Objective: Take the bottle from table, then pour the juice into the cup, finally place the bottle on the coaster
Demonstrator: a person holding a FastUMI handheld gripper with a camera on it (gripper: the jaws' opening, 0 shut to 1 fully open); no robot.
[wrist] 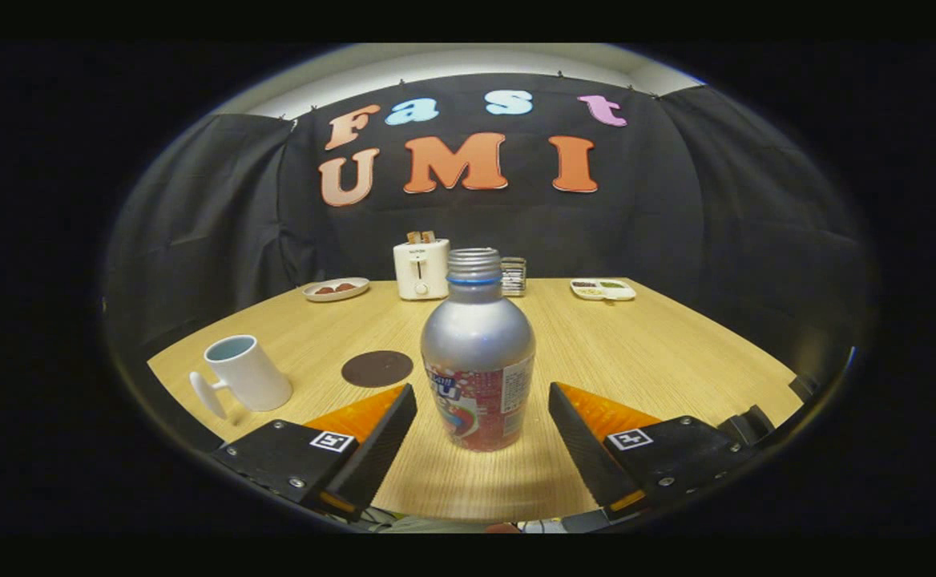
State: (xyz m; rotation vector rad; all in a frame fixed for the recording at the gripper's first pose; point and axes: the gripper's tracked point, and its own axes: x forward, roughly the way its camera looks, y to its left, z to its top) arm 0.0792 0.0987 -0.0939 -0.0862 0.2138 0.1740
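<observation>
- Two fingers of my gripper (482, 401) stand wide apart, one on each side of the bottle, neither one touching it.
- Between them stands the bottle (478, 353), upright on the wooden table (636, 353): a silver metal body with a printed label round its lower half and a blue ring under a bare threaded neck, no cap on it.
- Just beyond my left finger a dark round coaster (377, 368) lies flat on the wood, a little apart from the bottle.
- Farther left, near the table's edge, a white cup (248, 373) with a pale blue inside stands upright, its handle turned towards me.
- At the far side, behind the bottle, a white toaster (421, 269) holds two slices of toast (421, 237) in its slots.
- Left of the toaster sits a small plate (336, 289) with brownish food on it.
- Right of the bottle's neck a small dark rack (514, 276) stands, its contents too small to make out.
- Farther right a white divided dish (603, 289) carries bits of dark and green food.
</observation>
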